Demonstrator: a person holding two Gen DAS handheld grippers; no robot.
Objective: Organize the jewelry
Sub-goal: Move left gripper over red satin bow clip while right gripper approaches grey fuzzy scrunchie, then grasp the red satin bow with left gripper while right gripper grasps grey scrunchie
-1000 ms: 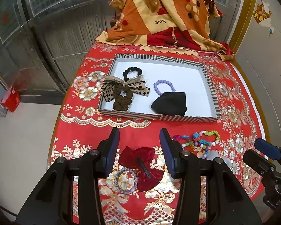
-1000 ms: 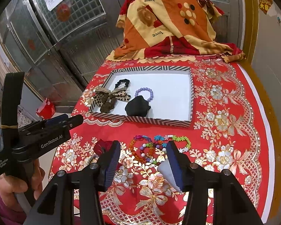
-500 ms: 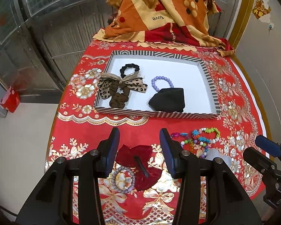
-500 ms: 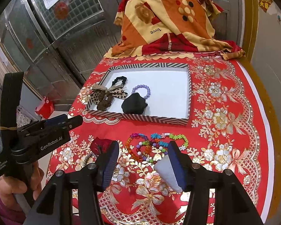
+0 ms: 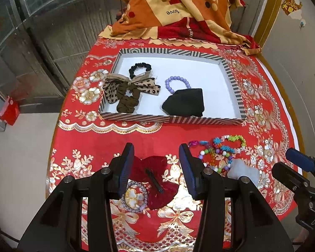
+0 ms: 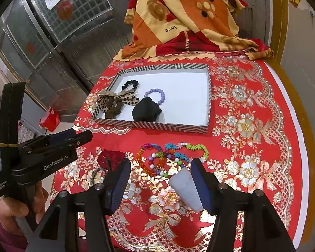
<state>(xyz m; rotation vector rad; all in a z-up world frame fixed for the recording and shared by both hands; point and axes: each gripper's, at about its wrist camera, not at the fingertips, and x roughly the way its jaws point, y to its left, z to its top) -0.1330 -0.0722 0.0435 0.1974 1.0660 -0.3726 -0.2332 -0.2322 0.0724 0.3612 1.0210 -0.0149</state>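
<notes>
A striped-rim white tray (image 5: 233, 79) (image 6: 208, 96) holds a black scrunchie (image 5: 139, 68), a leopard bow (image 5: 132, 86), a brown scrunchie (image 5: 126, 104), a purple bead bracelet (image 5: 176, 82) and a black cloth (image 5: 184, 103). On the red cloth in front lie a red velvet bow clip (image 5: 155, 178), a pearl ring bracelet (image 5: 134, 196), colourful bead bracelets (image 5: 220, 151) (image 6: 170, 157) and a white piece (image 6: 187, 187). My left gripper (image 5: 156, 168) is open above the red bow. My right gripper (image 6: 159, 180) is open over the white piece.
A folded orange and red blanket (image 5: 174, 10) lies at the table's far end. Metal doors stand to the left, a wall to the right. A red bag (image 5: 8, 110) sits on the floor at left.
Both grippers have moved forward and slightly lower toward the items on the cloth. Both stay open.
</notes>
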